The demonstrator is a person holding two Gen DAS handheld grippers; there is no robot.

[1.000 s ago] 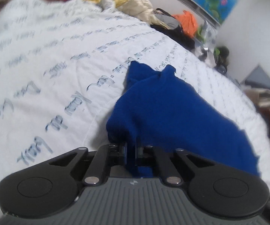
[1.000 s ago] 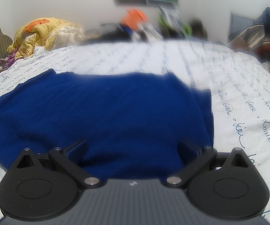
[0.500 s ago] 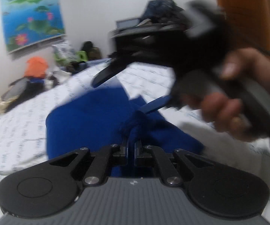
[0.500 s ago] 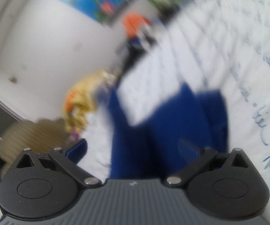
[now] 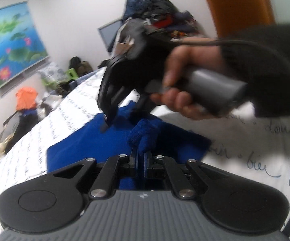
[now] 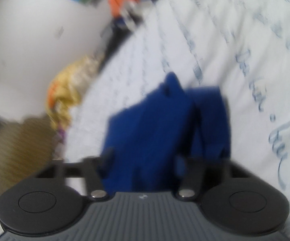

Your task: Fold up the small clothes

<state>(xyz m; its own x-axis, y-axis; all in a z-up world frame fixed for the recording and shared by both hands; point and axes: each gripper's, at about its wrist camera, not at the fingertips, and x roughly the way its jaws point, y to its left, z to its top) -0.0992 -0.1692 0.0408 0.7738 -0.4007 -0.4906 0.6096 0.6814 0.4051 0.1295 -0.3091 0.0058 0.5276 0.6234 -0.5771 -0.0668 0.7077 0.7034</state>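
Bright, even indoor light; heavy motion blur (fisheye-bent edges).

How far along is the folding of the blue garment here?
Partly done: the blue garment lies doubled on the bedspread. In hand: the left gripper pinches a bunched edge; the right gripper is open above it. Left: laying it flat.

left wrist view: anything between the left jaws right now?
Yes. The left gripper is shut on a bunched fold of the blue garment, which sticks up between its jaws; the left wrist view shows it.
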